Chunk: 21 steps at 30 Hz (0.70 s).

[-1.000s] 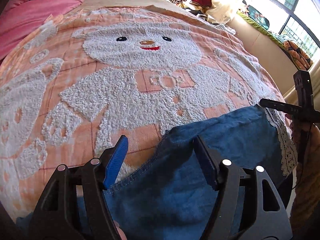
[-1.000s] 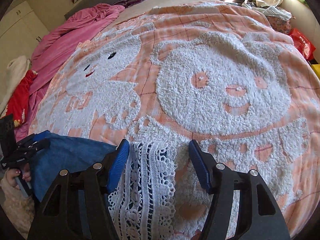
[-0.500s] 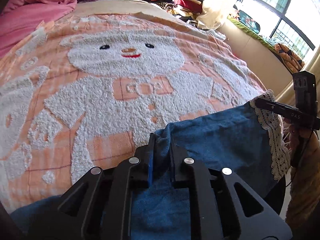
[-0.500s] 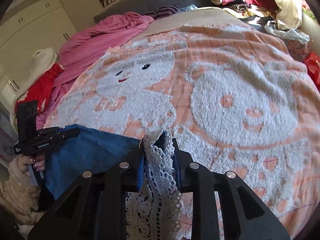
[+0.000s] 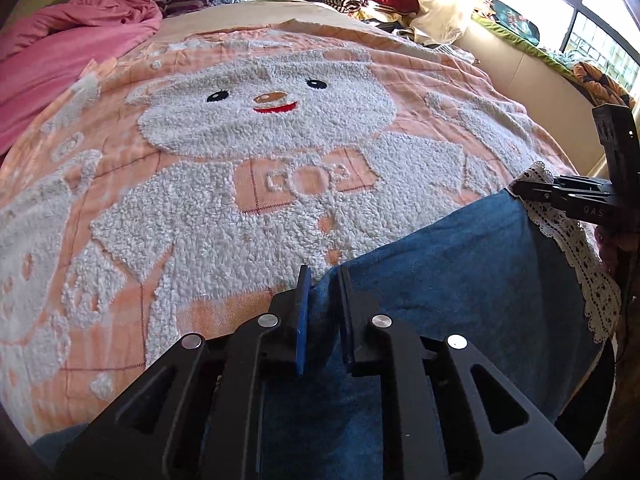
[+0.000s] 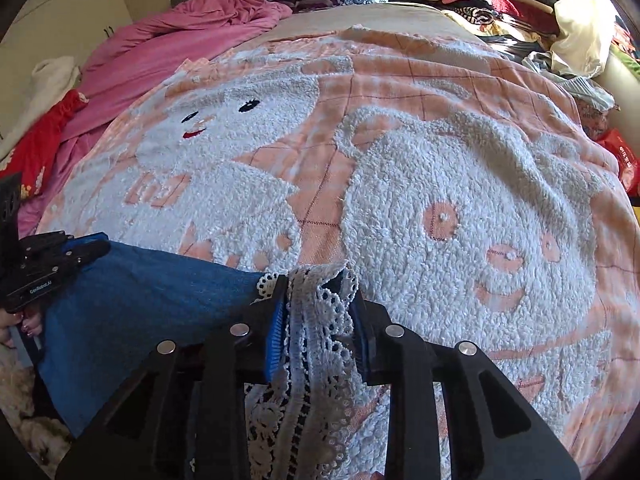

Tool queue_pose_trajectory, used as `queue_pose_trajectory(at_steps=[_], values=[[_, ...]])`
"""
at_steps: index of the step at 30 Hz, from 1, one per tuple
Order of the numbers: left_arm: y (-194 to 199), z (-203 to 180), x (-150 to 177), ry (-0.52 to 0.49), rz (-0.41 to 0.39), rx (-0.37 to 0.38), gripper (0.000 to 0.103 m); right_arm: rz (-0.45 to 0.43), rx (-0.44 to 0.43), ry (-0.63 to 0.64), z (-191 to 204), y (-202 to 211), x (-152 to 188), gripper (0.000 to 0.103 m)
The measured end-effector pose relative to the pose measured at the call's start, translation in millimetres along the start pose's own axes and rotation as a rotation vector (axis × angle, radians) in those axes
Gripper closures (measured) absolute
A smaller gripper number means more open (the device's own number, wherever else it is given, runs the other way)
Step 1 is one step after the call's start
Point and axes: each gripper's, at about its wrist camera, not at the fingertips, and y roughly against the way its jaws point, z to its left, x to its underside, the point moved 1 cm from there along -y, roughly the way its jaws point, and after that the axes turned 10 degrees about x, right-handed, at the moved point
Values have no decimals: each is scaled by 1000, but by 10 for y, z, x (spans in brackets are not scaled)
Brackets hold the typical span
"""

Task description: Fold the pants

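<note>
my left hand-held gripper is pinched shut on a fold of the blue pants at their near edge. my right hand-held gripper has just eased its jaws a little wider, but the pads clamp the bunched white lace trim of the same pants. the pants hang between both, over the near edge of the bed's peach bear blanket.

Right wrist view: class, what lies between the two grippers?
Blue denim pants span from left gripper to right gripper, which pinches their lace hem.
</note>
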Motion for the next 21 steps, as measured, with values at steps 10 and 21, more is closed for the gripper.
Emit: queue_pose_trajectory(at_steps=[10, 21], values=[[205, -43, 7, 22, -31, 10, 85, -162, 69, -35, 38, 826, 179, 45], [592, -261, 140, 10, -72, 41, 69, -161, 67, 66, 713, 1263, 820, 45]])
